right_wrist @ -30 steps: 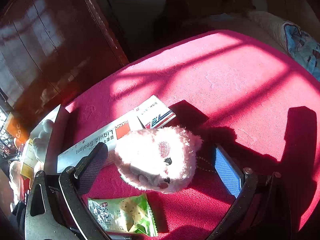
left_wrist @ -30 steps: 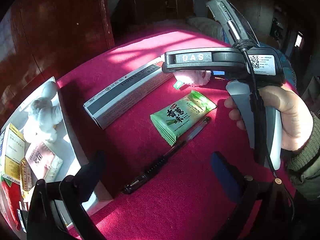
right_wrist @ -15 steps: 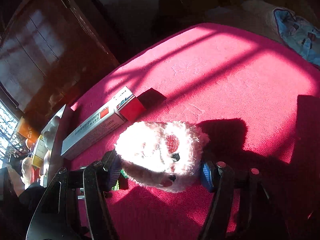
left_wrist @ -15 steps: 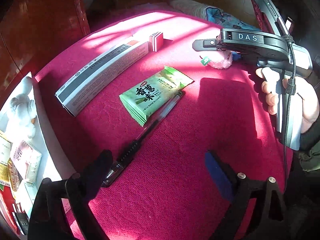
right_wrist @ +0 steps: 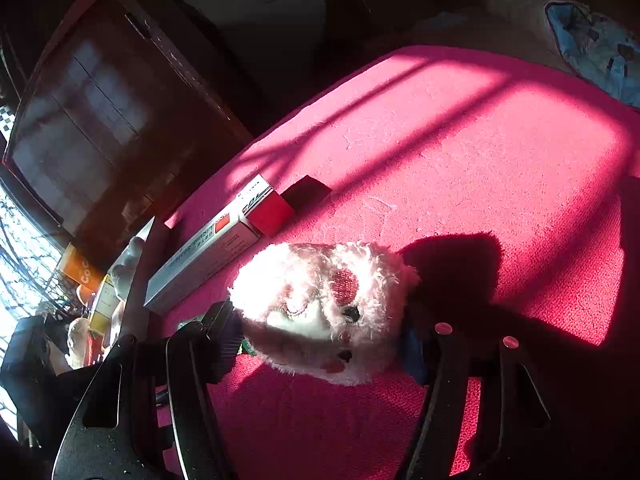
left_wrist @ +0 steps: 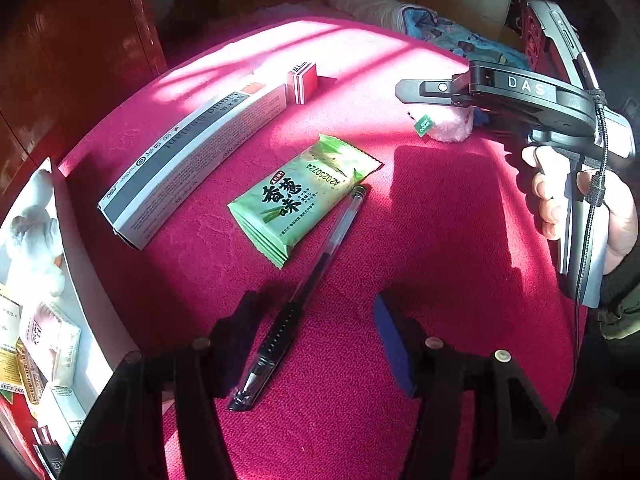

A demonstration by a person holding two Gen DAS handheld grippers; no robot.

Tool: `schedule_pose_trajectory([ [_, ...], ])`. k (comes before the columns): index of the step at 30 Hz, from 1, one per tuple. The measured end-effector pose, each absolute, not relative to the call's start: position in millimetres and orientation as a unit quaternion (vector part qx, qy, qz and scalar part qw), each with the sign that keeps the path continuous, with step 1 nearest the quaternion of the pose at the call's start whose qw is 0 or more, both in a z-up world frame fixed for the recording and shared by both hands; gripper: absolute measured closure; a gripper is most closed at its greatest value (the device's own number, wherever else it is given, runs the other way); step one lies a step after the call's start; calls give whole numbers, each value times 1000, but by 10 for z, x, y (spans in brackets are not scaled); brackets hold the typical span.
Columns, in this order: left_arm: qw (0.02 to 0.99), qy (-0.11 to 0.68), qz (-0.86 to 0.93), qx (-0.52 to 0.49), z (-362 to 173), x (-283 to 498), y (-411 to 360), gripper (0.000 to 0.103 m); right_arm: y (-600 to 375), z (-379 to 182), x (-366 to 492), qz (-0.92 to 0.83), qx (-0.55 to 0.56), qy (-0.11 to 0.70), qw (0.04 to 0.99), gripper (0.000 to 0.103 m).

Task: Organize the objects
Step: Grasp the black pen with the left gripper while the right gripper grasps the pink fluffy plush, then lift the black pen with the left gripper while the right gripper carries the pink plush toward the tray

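we: right gripper (right_wrist: 320, 344) fingers clamped on pink plush toy (right_wrist: 320, 308), on the counter (right_wrist: 460, 168) | soft, light, squashes; grip mid-body | left gripper (left_wrist: 316, 340) fingers closing, apart, straddling pen (left_wrist: 296, 300)

Red cloth (left_wrist: 460, 264) bare toward right edge; passage open there, also over sunlit far half (right_wrist: 480, 152). Left edge blocked by white bin (left_wrist: 80, 280), long sealant box (left_wrist: 192, 160) beside it. Centre occupied by green snack packet (left_wrist: 304, 200), pen (left_wrist: 308, 280) touching it. Small red box (left_wrist: 302, 82) at sealant box's far end.
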State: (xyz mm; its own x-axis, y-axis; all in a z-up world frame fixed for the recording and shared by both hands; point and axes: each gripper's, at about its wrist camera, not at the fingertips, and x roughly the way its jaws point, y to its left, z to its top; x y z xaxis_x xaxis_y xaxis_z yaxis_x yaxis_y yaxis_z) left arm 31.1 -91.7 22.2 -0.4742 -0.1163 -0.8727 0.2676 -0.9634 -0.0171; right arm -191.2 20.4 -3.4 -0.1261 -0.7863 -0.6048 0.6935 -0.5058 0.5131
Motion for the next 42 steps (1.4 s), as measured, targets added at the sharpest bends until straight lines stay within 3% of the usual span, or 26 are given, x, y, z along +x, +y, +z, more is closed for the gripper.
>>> schedule_pose_trajectory([
  [2, 86, 88, -856, 503, 221, 308, -889, 51, 204, -36, -1914, -748, 439, -53, 495, 38],
  [5, 48, 103, -856, 504, 239, 315, -788, 64, 209, -34, -1917, -748, 439, -55, 495, 38],
  [10, 73, 68, -857, 506, 234, 285, -722, 73, 209, -34, -1923, -747, 440, -56, 495, 38],
  [15, 119, 65, -859, 494, 229, 300, -721, 95, 205, -34, -1926, -748, 439, -55, 495, 38],
  [26, 215, 12, -872, 440, 367, 306, -562, 96, 283, 192, -1723, -763, 398, -33, 509, 40],
  [42, 225, 7, -890, 396, 589, 496, -452, 95, 357, 433, -1515, -765, 378, -43, 520, 39],
])
